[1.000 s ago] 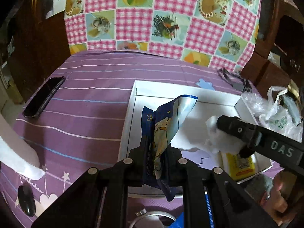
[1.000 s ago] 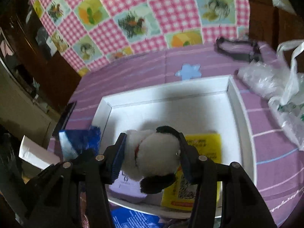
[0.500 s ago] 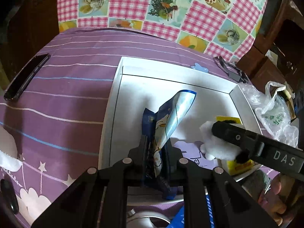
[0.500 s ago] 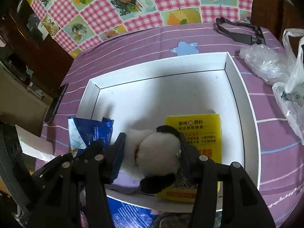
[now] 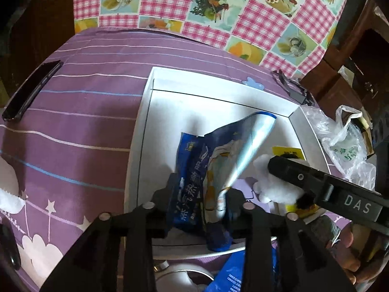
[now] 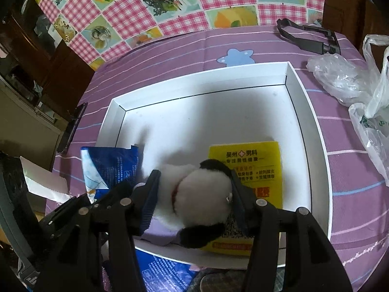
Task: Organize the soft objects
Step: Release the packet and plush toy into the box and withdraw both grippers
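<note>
— What do you have over the white box (image 6: 313, 131) now?

— You have a crumpled blue foil packet (image 5: 214, 170) standing upright above its near left part, and a white plush toy (image 6: 197, 194) with black ears beside it, on the right. A flat yellow packet (image 6: 255, 163) lies on the box floor, partly under the toy.
</note>
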Tool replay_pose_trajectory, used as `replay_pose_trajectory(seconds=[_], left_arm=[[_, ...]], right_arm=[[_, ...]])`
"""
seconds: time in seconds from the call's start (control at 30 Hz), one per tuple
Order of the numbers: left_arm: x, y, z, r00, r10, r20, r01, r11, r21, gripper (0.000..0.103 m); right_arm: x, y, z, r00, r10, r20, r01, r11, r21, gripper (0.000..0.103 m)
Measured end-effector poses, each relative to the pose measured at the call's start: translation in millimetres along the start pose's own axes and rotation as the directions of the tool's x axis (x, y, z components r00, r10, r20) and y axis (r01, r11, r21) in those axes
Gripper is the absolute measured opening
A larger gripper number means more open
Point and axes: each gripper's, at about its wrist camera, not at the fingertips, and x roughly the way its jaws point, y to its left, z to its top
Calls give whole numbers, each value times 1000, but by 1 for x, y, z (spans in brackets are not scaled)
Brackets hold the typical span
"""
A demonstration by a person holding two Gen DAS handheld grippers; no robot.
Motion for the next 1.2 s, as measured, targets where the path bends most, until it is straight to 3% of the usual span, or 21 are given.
replay_pose_trajectory(seconds=[0.07, 0.27, 0.57, 0.7, 0.8, 0.9, 0.97, 1.2], left_arm=[[-2, -2, -1, 1000, -12, 10, 12, 1000, 0, 60], [-6, -8, -1, 997, -79, 3, 79, 997, -7, 77], [-37, -19, 4, 988, -88, 126, 84, 996, 33, 78], [-56, -26, 4, 972, -71, 226, 57, 996, 67, 78], [-70, -31, 3, 956, -34, 293, 5, 995, 97, 78], [-85, -31, -1, 936, 88, 342, -117, 991, 63, 78], [-92, -30, -4, 923, 129, 363, -158, 986, 51, 78], [-122, -30, -23, 925, 68, 374, -119, 986, 117, 78]], right_arm=[[0, -1, 0, 1000, 2, -4, -2, 1000, 7, 56], [-3, -3, 0, 1000, 7, -25, -6, 1000, 17, 59], [-28, 1, 1, 999, 46, -7, -46, 998, 39, 65], [-46, 5, 2, 999, 23, 36, -24, 999, 31, 71], [-60, 10, 2, 997, 30, 67, -32, 999, 19, 72], [-75, 18, 0, 992, 73, 99, -72, 997, -7, 72], [-85, 26, -4, 988, 83, 132, -79, 996, -36, 74], [-117, 43, -31, 960, 55, 276, -33, 996, -87, 78]])
